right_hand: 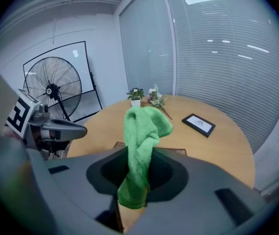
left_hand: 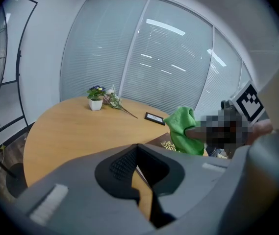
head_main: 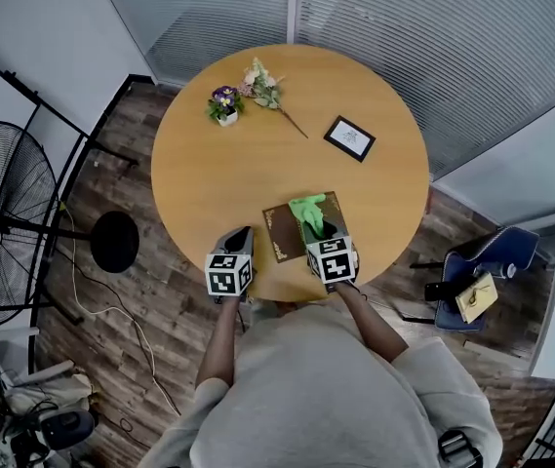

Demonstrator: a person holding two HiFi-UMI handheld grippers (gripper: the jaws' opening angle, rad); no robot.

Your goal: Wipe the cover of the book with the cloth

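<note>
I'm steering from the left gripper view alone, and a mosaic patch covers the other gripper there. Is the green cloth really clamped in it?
Observer: Yes. In the right gripper view, the right gripper has its jaws shut on the green cloth, which stands up between them.
Operator: Is the cloth over the book?
Observer: From the head view, it overlaps the far right part of the brown book.
Operator: And where is my gripper relative to the book?
Observer: The left gripper sits just left of the book, off its cover, near the table edge closest to the person.
</note>
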